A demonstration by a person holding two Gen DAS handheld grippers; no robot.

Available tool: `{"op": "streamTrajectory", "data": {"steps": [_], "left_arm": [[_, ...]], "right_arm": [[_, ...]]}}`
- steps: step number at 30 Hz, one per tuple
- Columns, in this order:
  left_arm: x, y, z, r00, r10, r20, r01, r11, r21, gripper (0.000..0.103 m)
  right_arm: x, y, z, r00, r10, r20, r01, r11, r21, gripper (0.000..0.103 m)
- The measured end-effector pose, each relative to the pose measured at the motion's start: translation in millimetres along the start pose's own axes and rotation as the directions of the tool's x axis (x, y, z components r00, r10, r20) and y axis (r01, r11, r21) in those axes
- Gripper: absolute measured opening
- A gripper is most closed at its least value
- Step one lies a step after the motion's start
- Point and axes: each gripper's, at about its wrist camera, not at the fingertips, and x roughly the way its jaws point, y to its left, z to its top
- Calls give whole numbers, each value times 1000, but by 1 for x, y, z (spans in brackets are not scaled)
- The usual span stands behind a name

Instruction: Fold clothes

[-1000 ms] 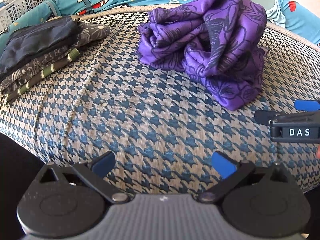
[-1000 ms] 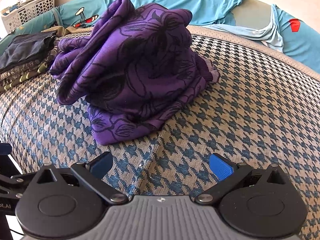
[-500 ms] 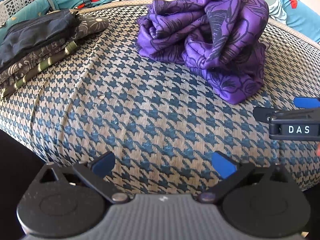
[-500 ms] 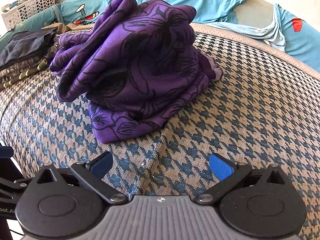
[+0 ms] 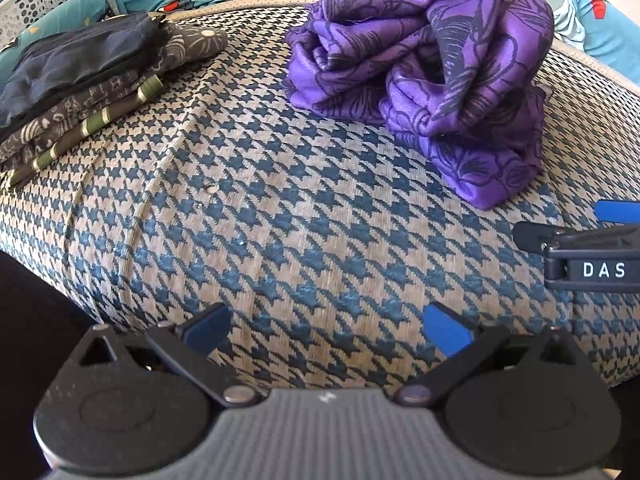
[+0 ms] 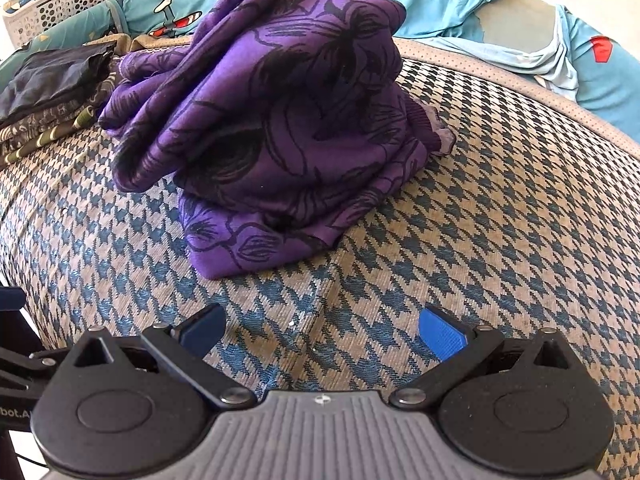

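Purple garment (image 6: 272, 128) lies crumpled on the houndstooth cushion (image 5: 280, 220), unfolded; folded stack (image 5: 80, 80) sits apart. Left gripper (image 5: 326, 326) and right gripper (image 6: 322, 330): jaws apart, empty.

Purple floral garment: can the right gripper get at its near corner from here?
Probably yes. The right gripper is open, holding nothing, and only bare houndstooth cushion lies between it and the purple floral garment.

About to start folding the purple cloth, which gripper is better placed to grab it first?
Probably the right gripper: open, facing the purple cloth with its corner close ahead. The left gripper sits farther off.
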Motion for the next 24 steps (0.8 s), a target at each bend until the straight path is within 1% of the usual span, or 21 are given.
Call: {"op": "streamTrajectory", "data": {"steps": [13, 24], "left_arm": [[6, 2, 2, 1000, 17, -19, -17, 1000, -11, 103], [13, 3, 6, 1000, 9, -29, -10, 1000, -19, 103]], "right_arm": [[5, 5, 2, 1000, -2, -7, 2, 1000, -8, 103], [6, 8, 2, 1000, -8, -11, 8, 1000, -8, 103]]}}
